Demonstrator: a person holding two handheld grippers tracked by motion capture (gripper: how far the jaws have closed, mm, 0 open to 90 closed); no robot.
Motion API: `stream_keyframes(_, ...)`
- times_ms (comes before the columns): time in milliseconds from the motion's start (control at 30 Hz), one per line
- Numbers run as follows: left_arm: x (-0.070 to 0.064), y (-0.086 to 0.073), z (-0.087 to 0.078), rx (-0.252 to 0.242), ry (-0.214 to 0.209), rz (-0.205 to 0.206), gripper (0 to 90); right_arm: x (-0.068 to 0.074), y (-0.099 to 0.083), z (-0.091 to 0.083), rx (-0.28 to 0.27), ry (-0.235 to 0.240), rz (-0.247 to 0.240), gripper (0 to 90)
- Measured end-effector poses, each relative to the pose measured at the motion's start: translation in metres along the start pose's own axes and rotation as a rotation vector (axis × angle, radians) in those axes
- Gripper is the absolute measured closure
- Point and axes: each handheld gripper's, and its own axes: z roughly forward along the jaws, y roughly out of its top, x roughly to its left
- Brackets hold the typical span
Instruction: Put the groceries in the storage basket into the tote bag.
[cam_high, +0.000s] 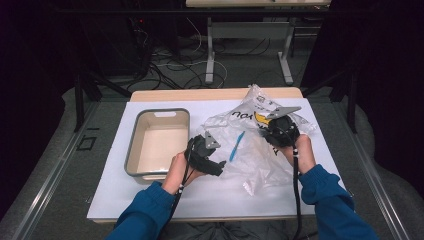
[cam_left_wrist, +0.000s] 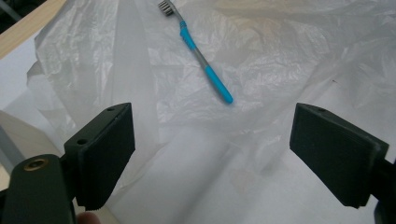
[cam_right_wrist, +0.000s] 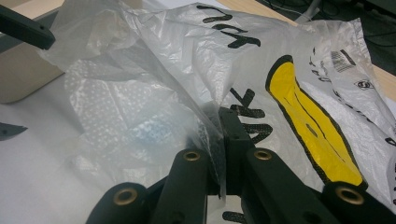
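White table paper (cam_high: 150, 195) is covered at 2 o'clock by the plastic bag (cam_high: 250, 160), pinched by the closed right gripper (cam_right_wrist: 223, 140) so the toothbrush (cam_left_wrist: 205, 70) is exposed at 12 o'clock of the wide-open, empty left gripper (cam_left_wrist: 210, 154).

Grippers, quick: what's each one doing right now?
Left gripper: open, holding nothing, over the plastic bag.
Right gripper: closed on the plastic bag.

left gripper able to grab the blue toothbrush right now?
Probably not directly: the blue-and-grey toothbrush seems to lie under the clear plastic bag. The open left gripper would pinch film too.
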Motion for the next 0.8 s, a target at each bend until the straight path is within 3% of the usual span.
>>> stream_keyframes(133, 0.004, 0.0, -0.005, 0.0, 0.023, 0.007, 12.8, 0.0, 0.0, 0.0, 0.0, 0.0, -0.001, 90.0)
stream_keyframes(233, 0.007, -0.001, -0.01, 0.005, 0.016, -0.01, 12.7, 0.001, 0.0, 0.0, 0.001, -0.002, 0.0, 90.0)
stream_keyframes(800, 0.019, -0.011, -0.022, 0.041, 0.029, -0.024, 11.2, 0.001, 0.0, 0.0, 0.001, -0.01, -0.007, 90.0)
